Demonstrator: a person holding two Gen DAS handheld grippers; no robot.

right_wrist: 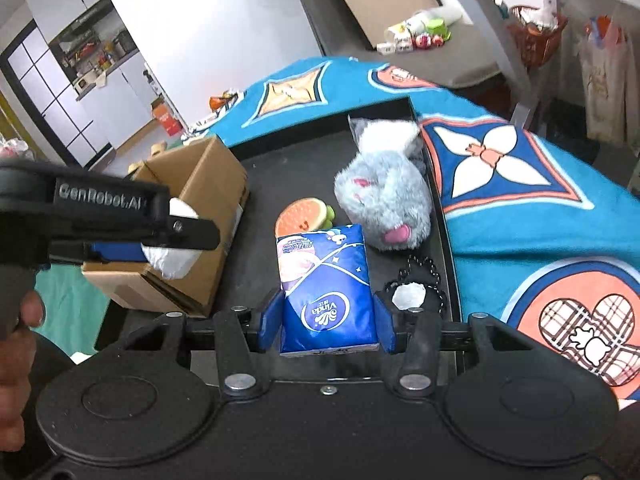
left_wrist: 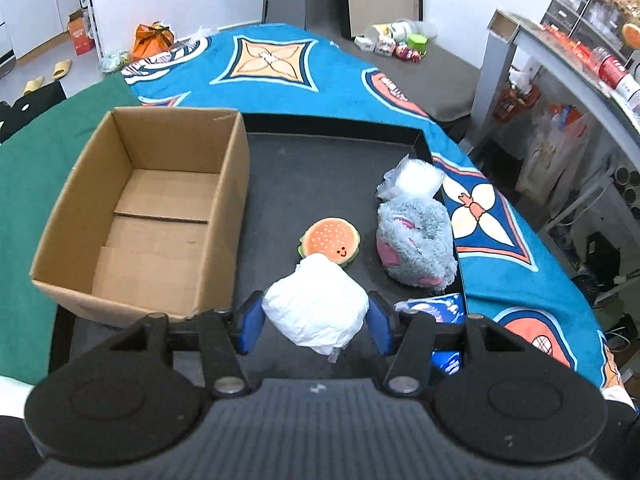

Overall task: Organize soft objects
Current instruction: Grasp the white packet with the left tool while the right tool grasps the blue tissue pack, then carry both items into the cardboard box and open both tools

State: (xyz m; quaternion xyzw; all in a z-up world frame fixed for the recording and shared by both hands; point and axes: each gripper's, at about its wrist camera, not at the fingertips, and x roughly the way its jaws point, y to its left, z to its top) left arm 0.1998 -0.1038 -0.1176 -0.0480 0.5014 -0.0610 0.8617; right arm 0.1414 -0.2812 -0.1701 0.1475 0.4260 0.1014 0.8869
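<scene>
My left gripper (left_wrist: 315, 320) is shut on a white soft bundle (left_wrist: 316, 306) and holds it above the black tray (left_wrist: 280, 184), just right of the open cardboard box (left_wrist: 148, 216). It also shows in the right wrist view (right_wrist: 172, 254). My right gripper (right_wrist: 328, 322) is shut on a blue tissue pack (right_wrist: 330, 292), low over the tray. A burger plush (left_wrist: 330, 240) and a grey fluffy plush (left_wrist: 416, 248) lie on the tray beyond both grippers. A white bagged item (left_wrist: 414, 178) lies behind the grey plush.
The tray sits on a blue patterned blanket (left_wrist: 280, 72), with green cloth (left_wrist: 24, 184) to the left. A black beaded item with a white piece (right_wrist: 412, 292) lies by the tray's right wall. Shelves and clutter stand at the right.
</scene>
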